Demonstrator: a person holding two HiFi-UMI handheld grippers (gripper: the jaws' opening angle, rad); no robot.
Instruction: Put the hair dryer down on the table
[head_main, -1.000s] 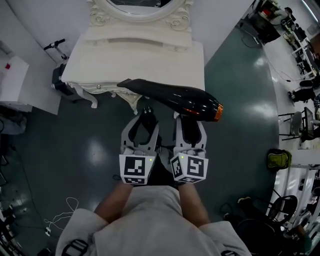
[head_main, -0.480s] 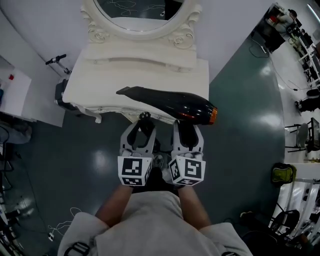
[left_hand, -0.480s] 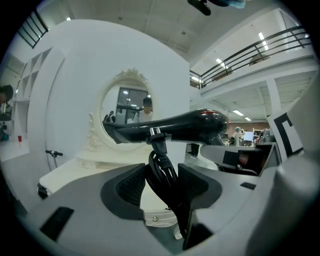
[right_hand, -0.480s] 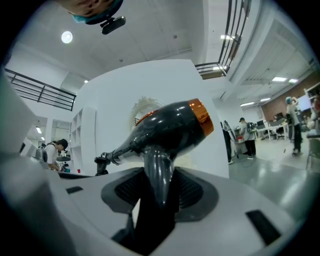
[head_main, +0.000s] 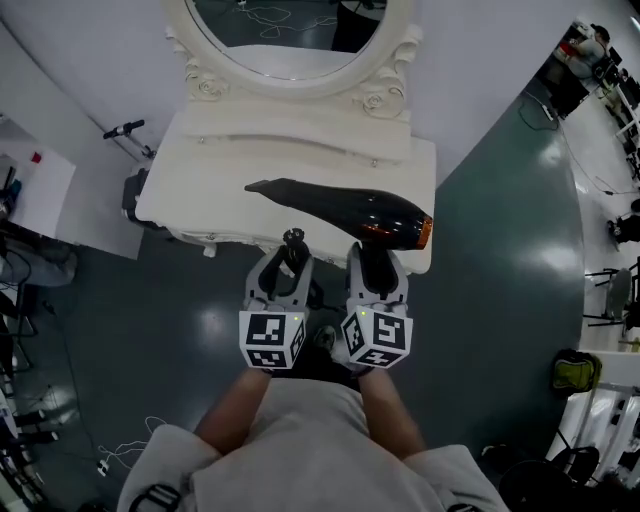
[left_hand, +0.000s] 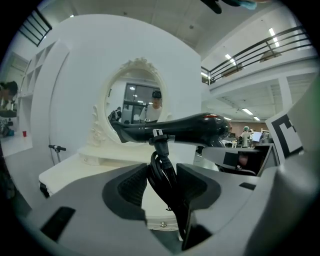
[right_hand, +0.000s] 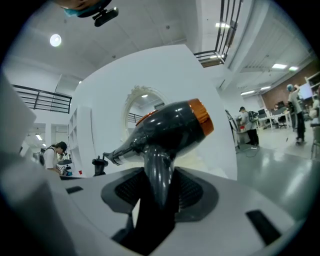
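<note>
Clearly the right gripper (head_main: 377, 262) has its jaws clamped on the handle (right_hand: 159, 175) of the hair dryer (head_main: 350, 207). In the right gripper view the dark ribbed pads (right_hand: 192, 192) press on the handle from both sides, set fairly wide because the handle is thick. The body of the hair dryer stands above them.

The left gripper (head_main: 290, 262) has a bundled black cord (left_hand: 162, 175) between its jaws. These have just been closing, and in the left gripper view the loops of cord sit squeezed between the two pads. The plug (left_hand: 159, 136) sticks up out of the bundle, its two prongs next to the underside of the hair dryer's barrel.

The hair dryer is glossy black with a dark reddish sheen on its rounded body. It has an orange ring (head_main: 424, 232) at the wide back end and a flat narrow nozzle (head_main: 262, 186) at the front. In the head view it lies crosswise over the front part of the cream bench (head_main: 230, 160), with the nozzle toward the left and the ringed end toward the right, near the bench's right front corner. The left gripper view shows it held up above the bench top, not resting on it.

Both grippers sit side by side just in front of the bench's edge, over the dark green floor (head_main: 480, 300). An oval mirror (head_main: 290, 30) in a carved frame stands at the back of the bench.
</note>
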